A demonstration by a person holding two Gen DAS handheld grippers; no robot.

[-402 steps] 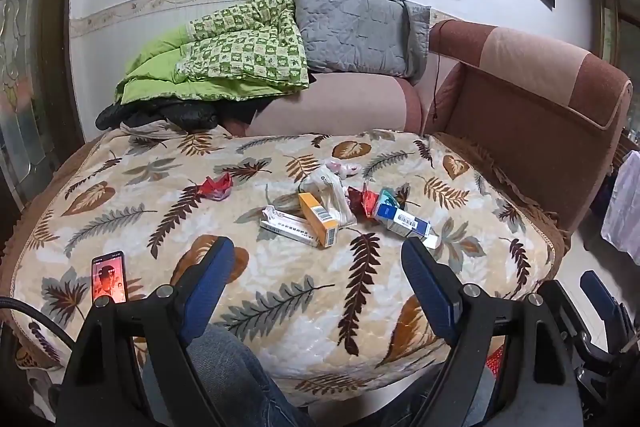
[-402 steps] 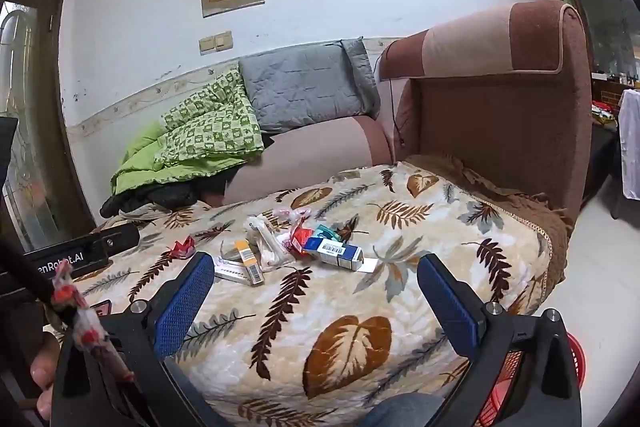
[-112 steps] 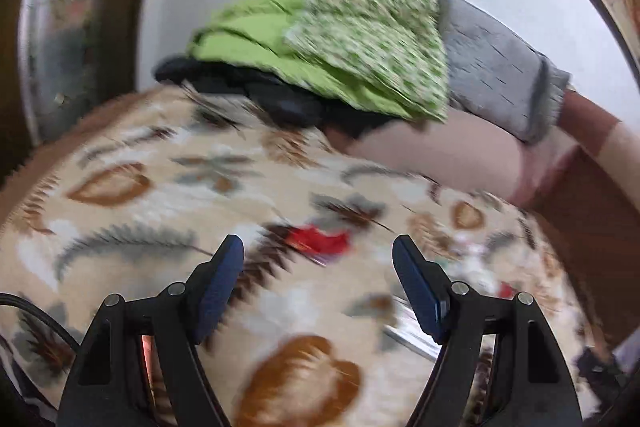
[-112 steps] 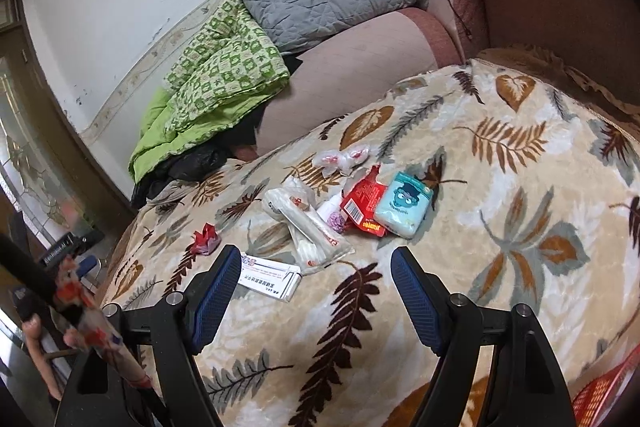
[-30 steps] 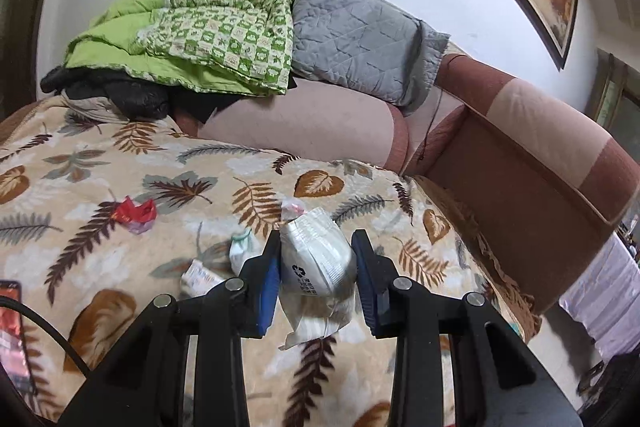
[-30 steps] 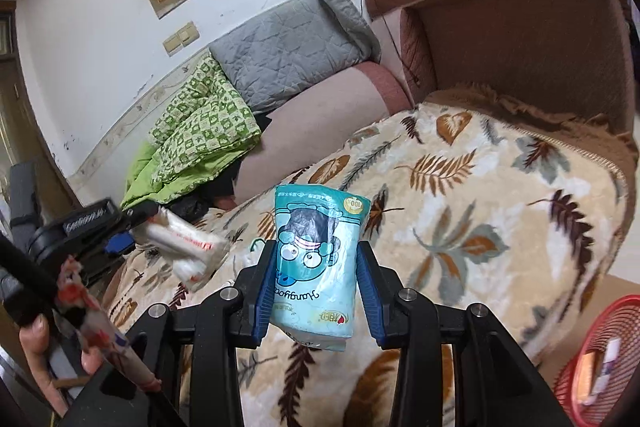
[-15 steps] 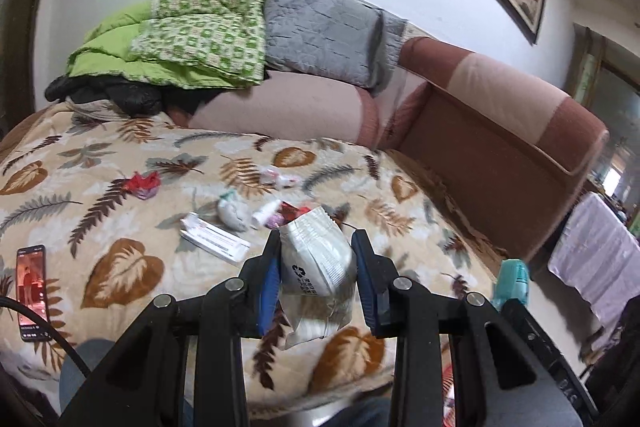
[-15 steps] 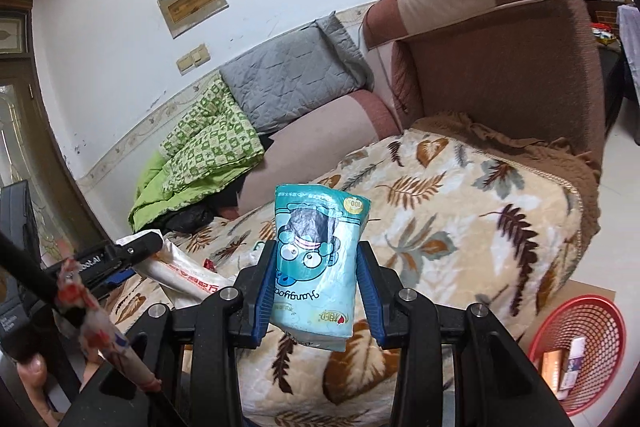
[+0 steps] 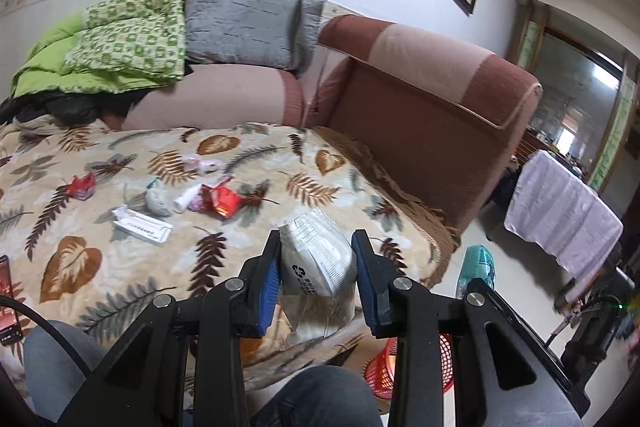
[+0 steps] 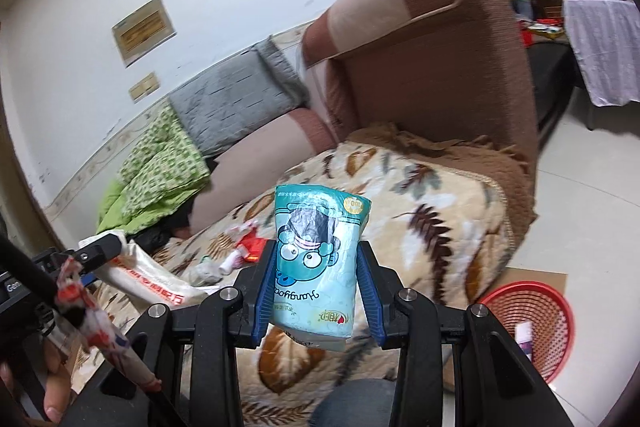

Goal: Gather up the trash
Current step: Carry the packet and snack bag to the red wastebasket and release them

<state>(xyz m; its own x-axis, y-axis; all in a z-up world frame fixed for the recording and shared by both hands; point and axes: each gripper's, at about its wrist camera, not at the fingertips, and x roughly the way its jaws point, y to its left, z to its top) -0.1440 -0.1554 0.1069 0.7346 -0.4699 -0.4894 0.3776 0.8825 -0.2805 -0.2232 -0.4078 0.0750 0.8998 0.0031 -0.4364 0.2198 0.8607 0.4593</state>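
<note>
My left gripper [image 9: 316,273] is shut on a white plastic packet [image 9: 318,267] with a recycling mark, held above the front edge of the leaf-print blanket [image 9: 120,267]. My right gripper [image 10: 316,285] is shut on a teal cartoon tissue pack [image 10: 316,259], also visible as the teal pack [image 9: 478,267] in the left wrist view. A red mesh basket [image 10: 538,327] with a few items inside stands on the floor at lower right; the basket's rim [image 9: 388,367] shows under the left gripper. On the blanket lie a red wrapper [image 9: 220,201], a white box [image 9: 142,227], a small red wrapper [image 9: 82,185] and a pink wrapper [image 9: 202,165].
A brown sofa arm [image 9: 432,107] rises at the right of the blanket. Green quilt [image 9: 120,39] and grey pillow [image 9: 240,23] are piled at the back. A phone [image 9: 6,295] lies at the blanket's left edge. A person's knees [image 9: 316,399] are below the grippers. A cloth-covered table [image 9: 560,215] stands right.
Both grippers have swung right, away from the blanket's middle toward the sofa arm and floor, each holding its packet. The red basket now appears closer and larger in the right wrist view.
</note>
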